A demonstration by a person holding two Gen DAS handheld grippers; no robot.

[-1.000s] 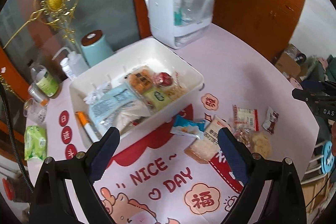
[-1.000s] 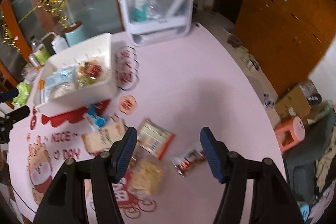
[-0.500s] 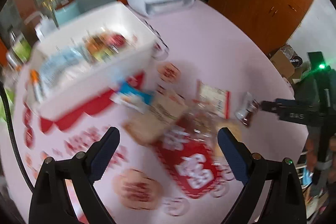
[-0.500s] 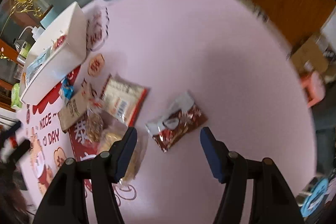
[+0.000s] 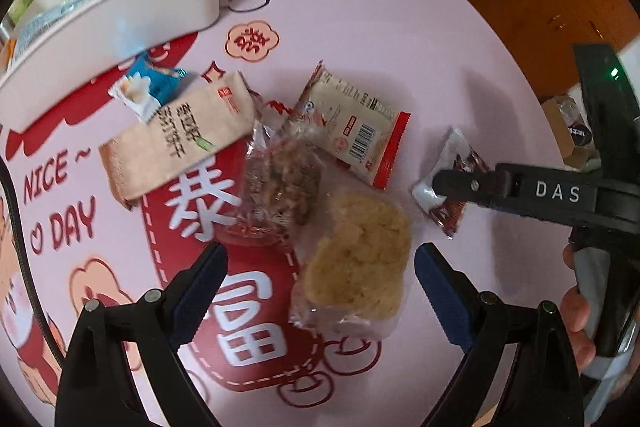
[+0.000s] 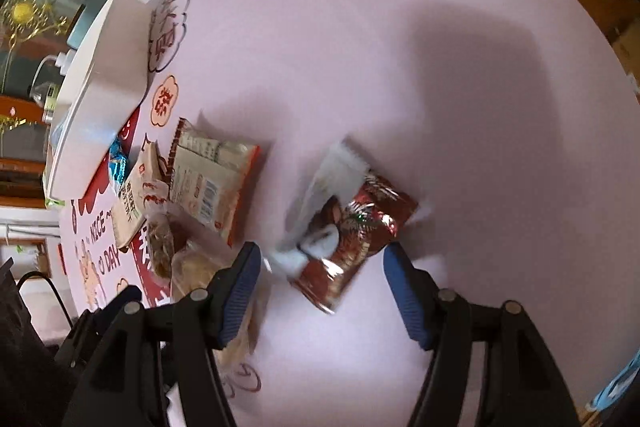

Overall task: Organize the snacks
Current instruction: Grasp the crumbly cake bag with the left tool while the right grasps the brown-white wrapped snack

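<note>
Right wrist view: right gripper [image 6: 320,267] jaws apart, straddling the red foil snack packet [image 6: 352,227] ungripped, mid-table [image 6: 400,47]; left gripper [image 5: 320,279] gapes over the rice cracker bag [image 5: 356,271].

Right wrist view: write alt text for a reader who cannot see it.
The open right gripper points down over a red and white foil snack packet lying on the pink table, its blue pads either side of the packet's near end. To the left lie more wrapped snacks beside a white bin.
</note>
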